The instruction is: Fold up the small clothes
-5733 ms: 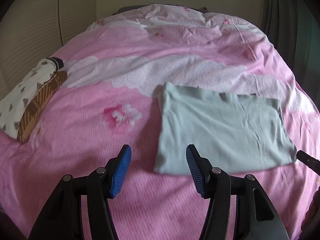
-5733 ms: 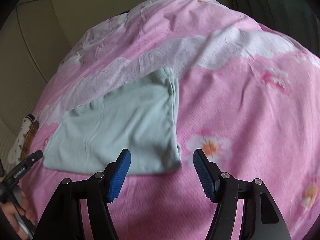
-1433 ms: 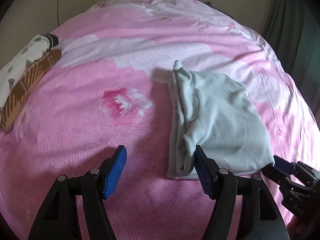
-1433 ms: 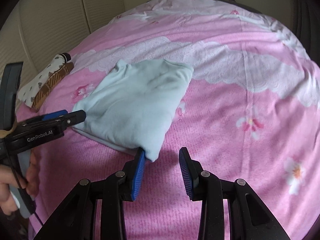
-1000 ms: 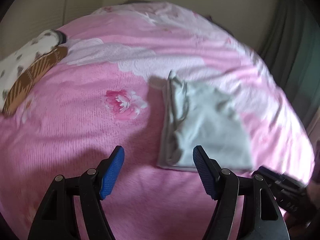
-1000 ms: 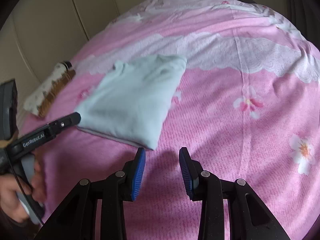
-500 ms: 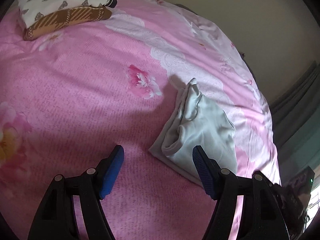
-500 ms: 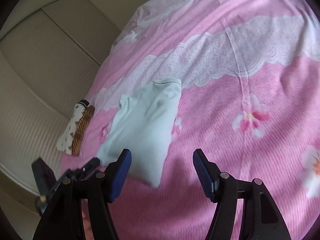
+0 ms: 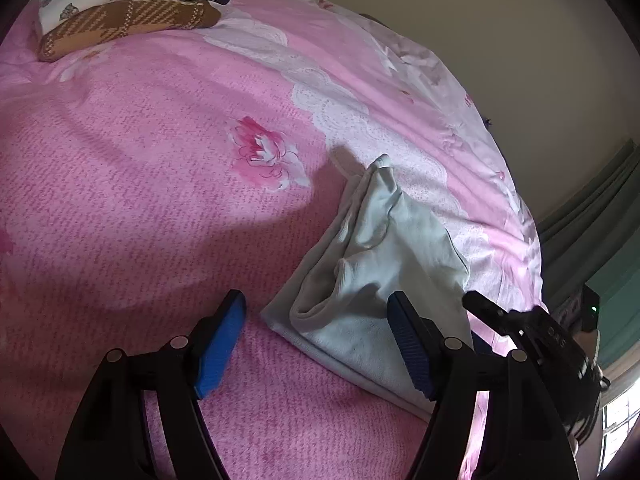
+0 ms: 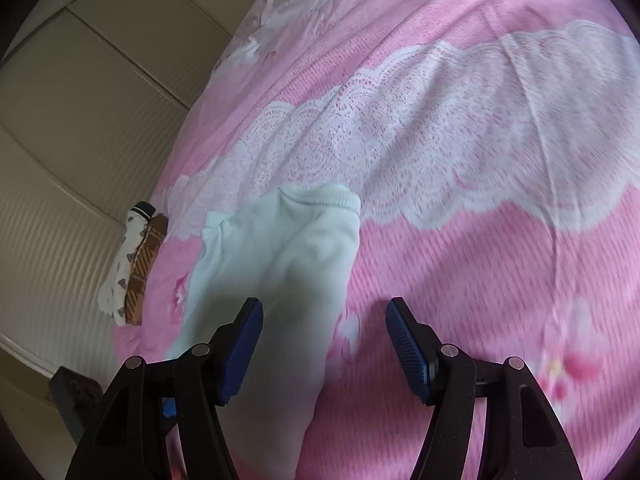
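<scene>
The left gripper [image 9: 316, 344] has its blue pads spread, hovering over the near corner of the folded top [image 9: 384, 264], with nothing pinched; the cloth lies between the pads in the view but they are not pressing on it. The right gripper [image 10: 324, 344] is spread as well (its jaws have just been opening), and the top [image 10: 280, 280] runs under its left pad, not gripped as far as the picture shows. The top is pale mint, folded into a narrow bundle with loose layered edges, and it lies flat on the pink bedspread [image 9: 140, 200], near the white lace band across the middle. Two other folded garments [image 9: 120, 12], one white with small prints and one brown check, sit side by side at the bedspread's far-left edge, well apart from the top.
</scene>
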Action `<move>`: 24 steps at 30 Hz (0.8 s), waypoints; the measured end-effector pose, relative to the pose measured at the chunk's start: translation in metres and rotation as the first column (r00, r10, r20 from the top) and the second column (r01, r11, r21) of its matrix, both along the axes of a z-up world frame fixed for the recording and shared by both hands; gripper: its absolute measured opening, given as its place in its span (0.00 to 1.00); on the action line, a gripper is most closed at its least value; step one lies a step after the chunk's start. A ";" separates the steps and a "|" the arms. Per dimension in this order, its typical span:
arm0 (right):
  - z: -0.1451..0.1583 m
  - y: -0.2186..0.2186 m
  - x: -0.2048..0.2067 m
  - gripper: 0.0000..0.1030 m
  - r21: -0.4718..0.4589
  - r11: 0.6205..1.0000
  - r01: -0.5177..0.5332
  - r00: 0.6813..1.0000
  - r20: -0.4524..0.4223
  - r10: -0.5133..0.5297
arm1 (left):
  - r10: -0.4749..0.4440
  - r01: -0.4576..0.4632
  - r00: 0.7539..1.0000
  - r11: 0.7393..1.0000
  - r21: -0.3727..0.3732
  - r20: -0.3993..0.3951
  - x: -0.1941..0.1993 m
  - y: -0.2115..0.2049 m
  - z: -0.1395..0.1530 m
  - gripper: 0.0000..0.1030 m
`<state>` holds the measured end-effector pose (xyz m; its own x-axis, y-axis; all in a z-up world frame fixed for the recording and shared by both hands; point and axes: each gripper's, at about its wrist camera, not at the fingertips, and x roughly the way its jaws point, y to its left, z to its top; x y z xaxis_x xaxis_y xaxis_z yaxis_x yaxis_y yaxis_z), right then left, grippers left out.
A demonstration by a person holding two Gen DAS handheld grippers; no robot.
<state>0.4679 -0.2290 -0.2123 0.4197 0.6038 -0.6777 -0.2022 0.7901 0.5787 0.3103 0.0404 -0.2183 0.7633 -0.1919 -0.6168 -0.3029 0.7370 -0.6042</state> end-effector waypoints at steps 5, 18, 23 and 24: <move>-0.006 0.004 0.014 0.63 0.018 1.000 -0.015 1.000 0.006 0.014 | 0.001 -0.001 1.000 1.000 0.004 -0.008 0.002 0.000 0.000 0.69; -0.017 0.017 0.036 0.62 0.119 0.989 -0.092 0.995 -0.023 0.096 | -0.004 0.005 1.000 0.999 -0.034 0.030 0.005 0.003 -0.008 0.42; -0.025 0.004 0.041 0.40 0.193 0.979 -0.060 0.995 -0.064 0.074 | -0.025 0.027 0.999 0.997 -0.078 0.035 0.001 0.005 -0.011 0.24; -0.028 0.000 0.041 0.31 0.216 0.975 -0.049 0.995 -0.079 0.067 | -0.026 0.029 0.999 0.996 -0.079 0.036 0.001 0.005 -0.010 0.22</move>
<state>0.5092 -0.2285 -0.2399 0.3263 0.7600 -0.5621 -0.1869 0.6348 0.7497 0.3110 0.0454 -0.2287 0.7776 -0.2608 -0.5721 -0.2611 0.6938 -0.6711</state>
